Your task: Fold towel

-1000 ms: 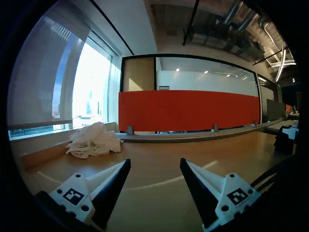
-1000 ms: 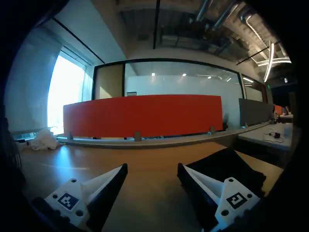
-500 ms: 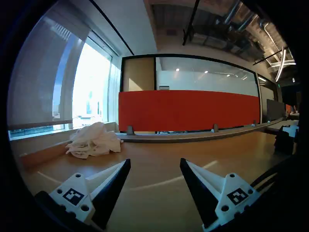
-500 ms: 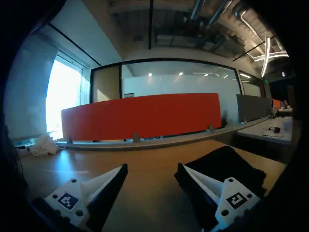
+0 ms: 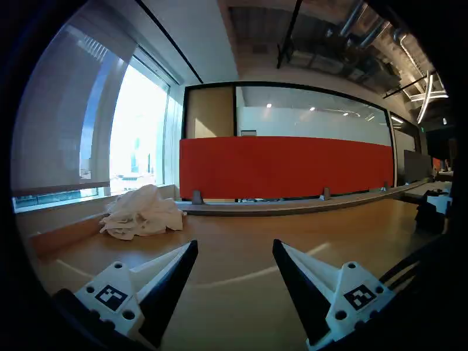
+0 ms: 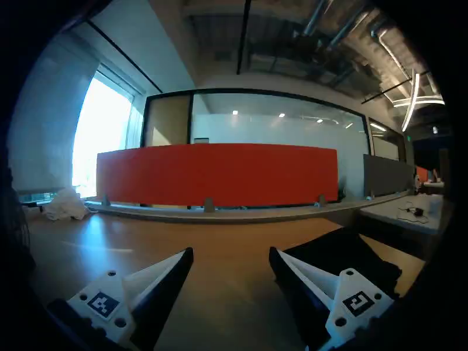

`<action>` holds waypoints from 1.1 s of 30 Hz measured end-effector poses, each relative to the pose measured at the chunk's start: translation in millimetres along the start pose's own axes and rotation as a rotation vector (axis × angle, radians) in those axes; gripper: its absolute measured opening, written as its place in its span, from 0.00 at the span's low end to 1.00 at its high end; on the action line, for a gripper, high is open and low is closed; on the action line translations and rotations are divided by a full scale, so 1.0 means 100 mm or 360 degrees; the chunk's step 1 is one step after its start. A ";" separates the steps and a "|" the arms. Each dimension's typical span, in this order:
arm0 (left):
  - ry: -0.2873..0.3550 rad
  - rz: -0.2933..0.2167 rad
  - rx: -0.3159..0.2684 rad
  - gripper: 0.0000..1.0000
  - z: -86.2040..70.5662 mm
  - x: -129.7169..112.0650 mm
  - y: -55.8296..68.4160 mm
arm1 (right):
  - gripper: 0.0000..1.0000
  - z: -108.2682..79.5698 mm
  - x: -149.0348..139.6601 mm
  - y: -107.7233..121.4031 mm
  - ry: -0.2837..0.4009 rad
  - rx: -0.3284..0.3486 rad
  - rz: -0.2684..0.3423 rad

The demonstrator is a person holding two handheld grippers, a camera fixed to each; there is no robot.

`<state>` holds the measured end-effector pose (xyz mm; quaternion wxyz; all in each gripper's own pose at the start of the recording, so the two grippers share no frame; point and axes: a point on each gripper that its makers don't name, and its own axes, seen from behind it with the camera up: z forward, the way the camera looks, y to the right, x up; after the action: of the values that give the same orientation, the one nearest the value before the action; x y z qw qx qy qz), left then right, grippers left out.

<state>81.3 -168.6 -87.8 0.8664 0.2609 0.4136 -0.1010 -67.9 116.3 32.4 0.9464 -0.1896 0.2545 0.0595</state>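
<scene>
My left gripper (image 5: pixel 234 243) stands open. Its two white fingers (image 5: pixel 327 281) reach up from the lower left and lower right of the left gripper view, with a wide gap between the tips and only bare wooden table (image 5: pixel 234 281) showing in that gap. I hold nothing with it.

My right gripper (image 6: pixel 231 251) is spread just as wide in the right gripper view, and it holds nothing either. A dark folded cloth (image 6: pixel 351 254) lies on the table at the lower right of that view, behind the right-hand finger. The finger overlaps it in the picture, but I cannot tell whether it touches the cloth.

The towel (image 5: pixel 142 217) is a crumpled white heap. In the left gripper view it lies left of centre, on the far part of the table near the window (image 5: pixel 137 140), well apart from my fingertips. In the right gripper view the same heap (image 6: pixel 65 205) is small at the far left edge, again well apart from that gripper.

Beyond the table, a long red divider panel (image 5: pixel 286 167) runs across the middle of both views along the desk's far edge. Glass walls rise above it, and pipes and strip lights fill the top of the frame. At the right edge of the left gripper view there is a small dark and white shape (image 5: pixel 432 212) that I cannot make out.
</scene>
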 end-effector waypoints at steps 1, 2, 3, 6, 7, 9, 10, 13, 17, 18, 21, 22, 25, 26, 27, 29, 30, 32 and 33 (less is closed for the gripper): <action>0.0000 -0.0001 0.0000 0.94 0.00 0.00 0.00 | 1.00 0.00 0.00 0.00 0.0000 0.0000 0.0000; 0.0000 -0.0002 0.0000 0.94 0.00 0.00 0.00 | 1.00 0.00 0.00 0.00 0.0000 0.0000 0.0000; 0.0000 -0.0002 0.0000 0.94 0.00 0.00 0.00 | 1.00 0.00 0.00 0.00 0.0001 0.0000 0.0000; 0.0000 0.0000 0.0000 0.95 0.00 0.00 0.00 | 1.00 0.00 0.00 0.00 0.0001 0.0000 -0.0001; 0.0000 0.0000 0.0000 0.95 0.00 0.00 0.00 | 1.00 0.00 0.00 0.00 0.0001 0.0000 -0.0002; 0.0000 0.0000 0.0000 0.94 0.00 0.00 0.01 | 1.00 -0.01 0.01 0.00 0.0000 0.0001 -0.0003; 0.0000 0.0000 0.0000 0.94 0.00 0.00 0.01 | 1.00 -0.01 0.01 0.00 0.0000 0.0001 -0.0003; 0.0000 -0.0001 0.0000 0.95 0.00 0.00 0.01 | 1.00 -0.01 0.01 0.00 0.0000 0.0001 -0.0003; 0.0000 -0.0001 0.0001 0.95 0.00 0.01 0.01 | 1.00 -0.01 0.01 0.00 0.0000 0.0001 -0.0003; 0.0000 0.0000 0.0000 0.95 0.00 0.01 0.01 | 1.00 -0.01 0.01 -0.01 0.0000 0.0002 -0.0003; 0.0000 0.0001 0.0000 0.95 0.00 0.01 0.02 | 1.00 -0.01 0.01 -0.01 0.0000 0.0007 -0.0002; 0.0000 0.0000 0.0000 0.95 0.00 0.01 0.01 | 1.00 -0.01 0.01 -0.02 0.0000 0.0011 -0.0002; 0.0000 0.0000 0.0000 0.95 0.00 0.01 0.01 | 1.00 -0.01 0.00 -0.03 0.0001 0.0018 -0.0002; 0.0000 0.0000 0.0000 0.95 0.00 0.01 0.01 | 1.00 -0.02 0.00 -0.03 0.0001 0.0019 -0.0002; 0.0000 -0.0001 0.0000 0.95 0.00 0.01 0.01 | 1.00 -0.02 0.00 -0.03 0.0001 0.0019 -0.0003; 0.0000 -0.0001 0.0000 0.95 0.00 0.01 0.01 | 1.00 -0.02 0.00 -0.03 0.0000 0.0019 -0.0004; 0.0000 0.0000 0.0000 0.95 0.00 0.01 0.01 | 1.00 -0.01 0.01 -0.03 0.0000 0.0019 -0.0004; 0.0000 0.0000 0.0000 0.95 0.00 0.01 0.01 | 1.00 -0.01 0.01 -0.03 0.0001 0.0019 -0.0004; 0.0000 0.0000 0.0000 0.95 0.00 0.01 0.01 | 1.00 -0.01 0.01 -0.03 0.0001 0.0019 -0.0004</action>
<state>82.0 -167.7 -88.0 0.8664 0.2610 0.4136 -0.1009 -67.3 113.0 31.9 0.9476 -0.1843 0.2548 0.0566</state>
